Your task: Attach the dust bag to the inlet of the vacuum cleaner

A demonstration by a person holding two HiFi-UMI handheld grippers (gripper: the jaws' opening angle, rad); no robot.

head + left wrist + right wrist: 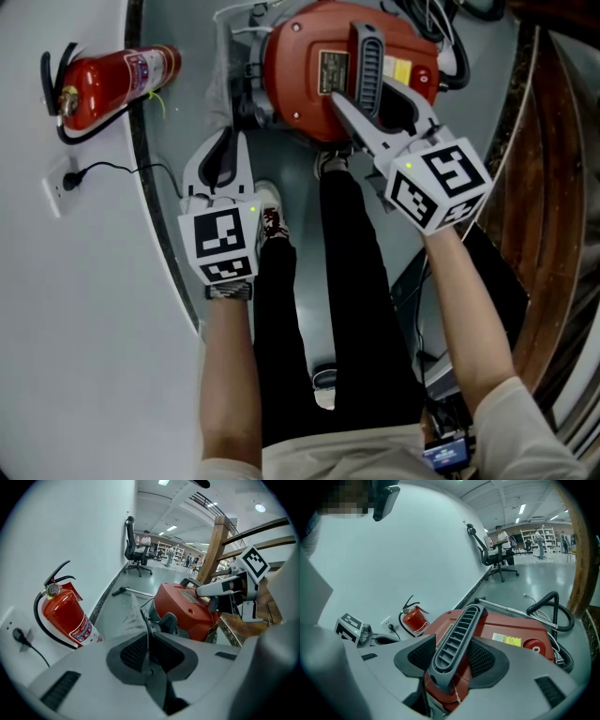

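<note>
Right gripper (454, 656) clamps handle (461, 625); left gripper (147, 651) pinches dust bag (133, 617) edge.

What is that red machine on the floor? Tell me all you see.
A rounded red plastic vacuum cleaner stands on the grey floor. Its top carries a dark grey ribbed handle, gripped by the right hand-held gripper, and a yellow sticker. A black hose coils beside it. At its side, the left hand-held gripper pinches a thin pale dust bag.
</note>
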